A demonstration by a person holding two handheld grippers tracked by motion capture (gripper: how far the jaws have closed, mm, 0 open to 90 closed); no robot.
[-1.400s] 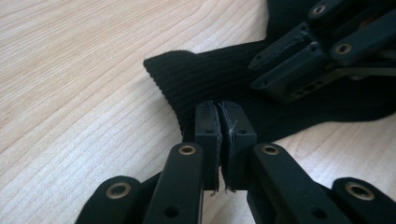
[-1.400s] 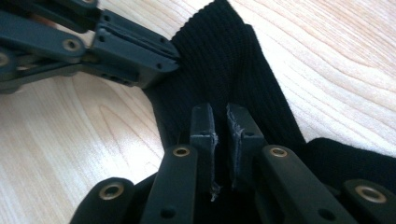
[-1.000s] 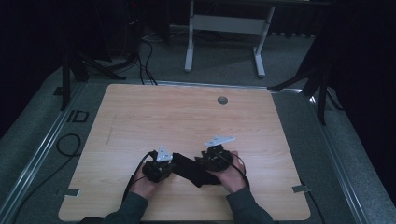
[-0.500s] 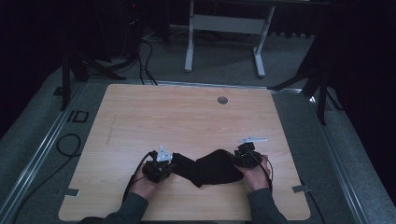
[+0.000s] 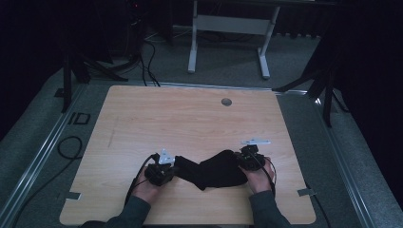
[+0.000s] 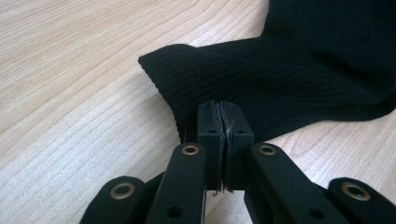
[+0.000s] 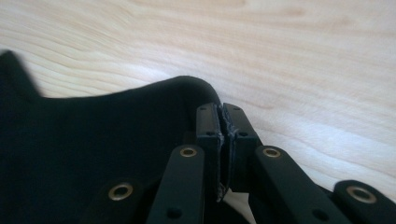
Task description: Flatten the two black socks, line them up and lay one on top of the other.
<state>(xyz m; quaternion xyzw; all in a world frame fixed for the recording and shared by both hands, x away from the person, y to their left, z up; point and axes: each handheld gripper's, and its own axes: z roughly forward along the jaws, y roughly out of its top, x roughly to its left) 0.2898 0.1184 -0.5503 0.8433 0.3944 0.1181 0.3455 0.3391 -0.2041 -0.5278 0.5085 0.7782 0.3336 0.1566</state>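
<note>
A black ribbed sock [image 5: 209, 170] lies stretched across the near part of the wooden table [image 5: 190, 123], between my two grippers. My left gripper [image 5: 175, 167] is shut on its ribbed cuff end [image 6: 205, 79], the jaws pressed together over the fabric edge. My right gripper [image 5: 239, 161] is shut on the sock's other end [image 7: 93, 140], jaws closed with dark cloth between them. In the left gripper view the gripper [image 6: 223, 116] pinches the cuff's rim. In the right gripper view the gripper [image 7: 222, 119] holds a rounded fold of the sock.
A round grommet hole [image 5: 226, 101] sits near the table's far edge. Behind the table stands a white desk frame [image 5: 228, 28] on grey carpet. Cables [image 5: 71, 145] trail on the floor at the left. Tape tabs mark the near corners.
My right gripper has moved to the right with the sock's end, drawing the sock out longer across the table. The left gripper has stayed put.
</note>
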